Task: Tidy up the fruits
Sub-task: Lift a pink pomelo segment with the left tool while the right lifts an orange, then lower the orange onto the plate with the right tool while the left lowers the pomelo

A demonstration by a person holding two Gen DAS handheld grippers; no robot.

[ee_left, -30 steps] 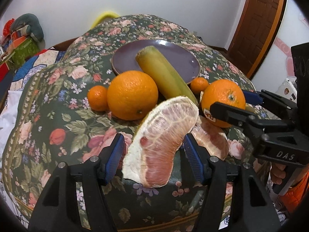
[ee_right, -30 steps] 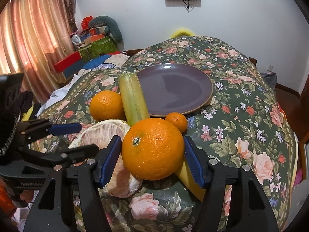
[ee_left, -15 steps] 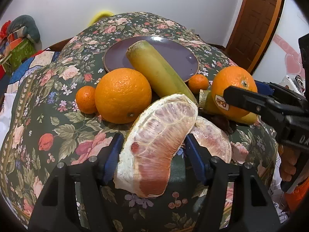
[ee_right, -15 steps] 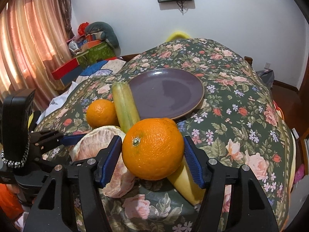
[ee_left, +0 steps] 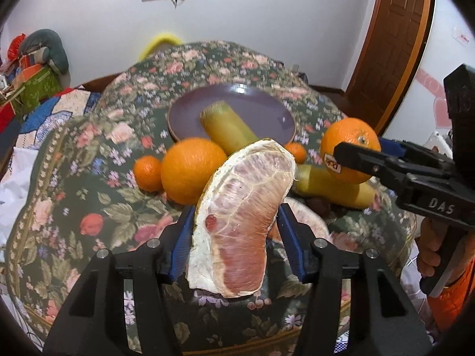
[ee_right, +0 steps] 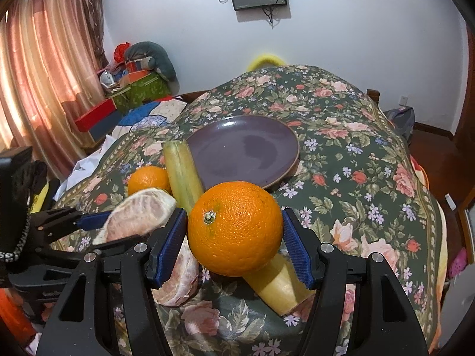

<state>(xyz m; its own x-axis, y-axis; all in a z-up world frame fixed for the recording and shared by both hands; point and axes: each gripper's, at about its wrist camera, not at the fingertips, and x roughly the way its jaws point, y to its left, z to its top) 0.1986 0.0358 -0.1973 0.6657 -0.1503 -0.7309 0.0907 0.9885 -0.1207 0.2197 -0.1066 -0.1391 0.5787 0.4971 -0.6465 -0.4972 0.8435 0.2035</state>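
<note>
My left gripper (ee_left: 234,237) is shut on a peeled pomelo segment (ee_left: 243,219) and holds it above the floral tablecloth. My right gripper (ee_right: 234,237) is shut on a large orange (ee_right: 236,228), lifted off the cloth; it also shows in the left wrist view (ee_left: 350,145). A purple plate (ee_right: 243,148) lies further back, bare in its middle. A yellow-green stalk (ee_right: 181,175) leans on the plate's near rim. A second large orange (ee_left: 193,169), two small tangerines (ee_left: 147,169) and another pomelo piece (ee_right: 178,279) lie on the cloth.
The table (ee_right: 356,178) is domed under a floral cloth and drops away at the edges. A pale stalk piece (ee_right: 279,284) lies under the right gripper. Boxes and cushions (ee_right: 136,83) are stacked at the far left by a curtain. A wooden door (ee_left: 394,44) stands right.
Both grippers have risen with their fruit: the pomelo segment and the orange are now higher above the cloth, and the table looks further below.
</note>
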